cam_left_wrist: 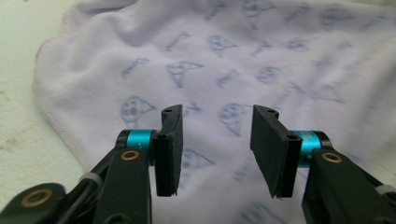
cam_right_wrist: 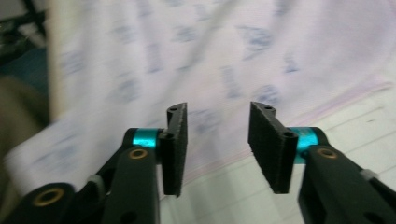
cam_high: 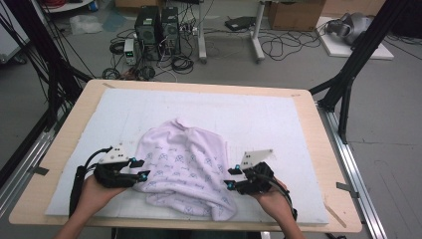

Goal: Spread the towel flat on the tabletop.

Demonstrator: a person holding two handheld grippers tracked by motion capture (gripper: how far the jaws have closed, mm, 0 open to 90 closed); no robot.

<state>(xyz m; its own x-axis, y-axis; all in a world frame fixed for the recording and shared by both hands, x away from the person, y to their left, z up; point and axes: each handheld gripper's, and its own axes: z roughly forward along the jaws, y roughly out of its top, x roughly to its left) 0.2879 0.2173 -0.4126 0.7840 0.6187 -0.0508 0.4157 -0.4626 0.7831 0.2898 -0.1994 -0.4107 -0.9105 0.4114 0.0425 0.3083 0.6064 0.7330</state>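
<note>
1. Towel [cam_high: 186, 167], pale lilac with a small blue print, lies bunched on the white mat [cam_high: 278, 119] near the front edge of the counter [cam_high: 69, 134], about midway between its left and right edges.
2. At the towel's left side, the left gripper [cam_high: 140, 169] hovers with its jaws parted and nothing between the pads; in the left gripper view the left gripper [cam_left_wrist: 215, 149] points at the printed cloth just beyond it.
3. At the towel's right side, the right gripper [cam_high: 231, 178] is likewise parted and empty; in the right gripper view the right gripper [cam_right_wrist: 217, 149] faces the towel's hemmed edge on the mat.
4. Judged from this, the step in hand is a release between grasps while flattening or folding.
5. The next move calls for each gripper to find a free edge or corner and pinch a single layer.
</note>
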